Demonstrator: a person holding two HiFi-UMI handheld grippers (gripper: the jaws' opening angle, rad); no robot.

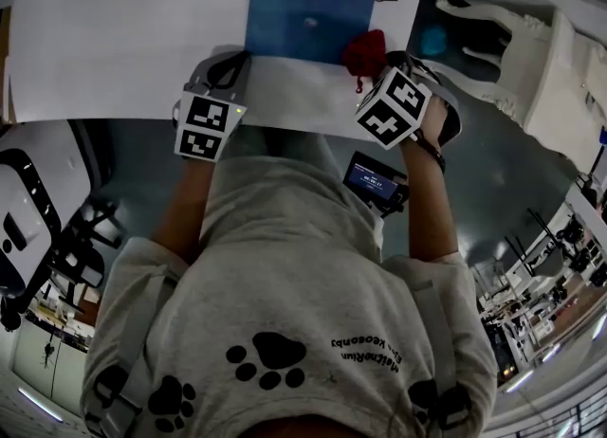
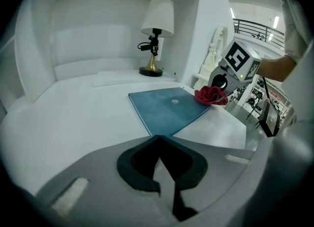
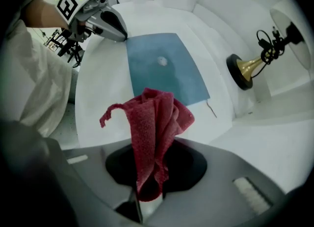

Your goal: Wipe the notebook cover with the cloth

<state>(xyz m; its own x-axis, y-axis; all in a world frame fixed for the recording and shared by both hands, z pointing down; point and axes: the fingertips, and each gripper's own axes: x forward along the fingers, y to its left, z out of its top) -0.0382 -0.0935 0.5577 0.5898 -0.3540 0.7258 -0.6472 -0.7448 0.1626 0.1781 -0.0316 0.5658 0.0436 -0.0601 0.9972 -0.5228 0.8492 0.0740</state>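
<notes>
The only lettering I can find is a line of dark print (image 1: pixel 370 353) on the person's grey sweatshirt (image 1: pixel 285 265), lower right of centre in the head view. It runs upside down to me and I can't read it with any certainty. Black paw prints (image 1: pixel 270 358) sit beside it. A blue screen (image 1: pixel 372 181) right of centre shows lines too small to read. The left marker cube (image 1: pixel 206 126) and right marker cube (image 1: pixel 393 106) carry black-and-white square codes, no letters.

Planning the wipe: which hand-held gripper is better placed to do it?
Right: right hand-held gripper is shut on the red cloth, by the blue notebook; left hand-held gripper holds nothing.
</notes>
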